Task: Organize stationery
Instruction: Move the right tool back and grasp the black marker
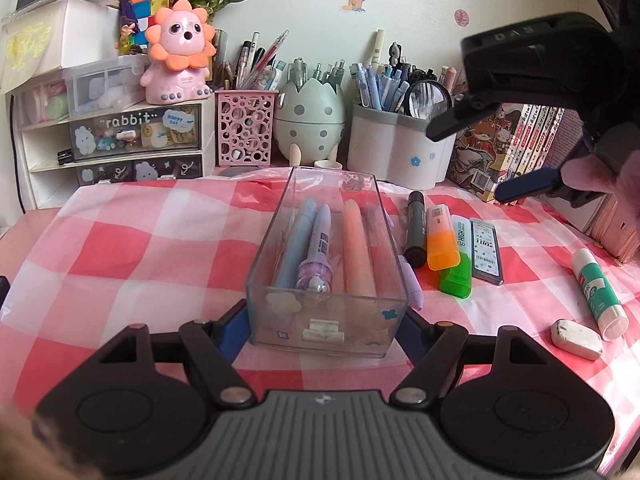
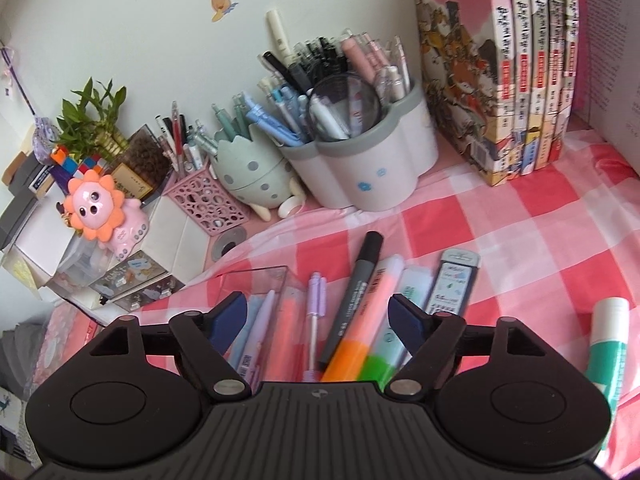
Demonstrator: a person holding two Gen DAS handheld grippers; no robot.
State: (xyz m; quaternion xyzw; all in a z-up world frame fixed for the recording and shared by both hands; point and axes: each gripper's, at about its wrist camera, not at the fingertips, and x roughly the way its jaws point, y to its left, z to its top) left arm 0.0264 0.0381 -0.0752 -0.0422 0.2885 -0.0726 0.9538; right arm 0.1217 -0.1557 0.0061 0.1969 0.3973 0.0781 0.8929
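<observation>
Right now, a clear plastic box (image 1: 326, 264) sits on a worktop (image 1: 140, 240) covered in a pink-and-white checked cloth. The left hand-held gripper (image 1: 325, 322) pinches the near end of this box, one blue pad against each side wall, steadying it. Inside lie several pens lengthwise: a pale blue pen (image 1: 294, 248), a lilac pen (image 1: 318, 256) with a cartoon top, and a peach pen (image 1: 358, 252).

To the right of the box, loose on the cloth, lie a purple pen (image 2: 314, 320) just beside the box wall, then a grey marker (image 1: 416, 232), an orange highlighter (image 1: 440, 240), a green highlighter (image 1: 458, 264) and a flat case of pencil leads (image 1: 486, 250), packed closely side by side. Further right are a glue stick (image 1: 598, 292) and an eraser (image 1: 576, 338).

The right hand-held gripper (image 2: 320, 320) hovers above this row with its jaws spread and nothing between them.

Judging from the layout, the next pick is risky. The items touch one another, so a wide grasp could close on two at once or knock a neighbour aside. The round marker could roll. The purple pen lies so near the box that a pad might catch the wall, and if the left grip slips the light box could slide or tip, spilling its pens.
</observation>
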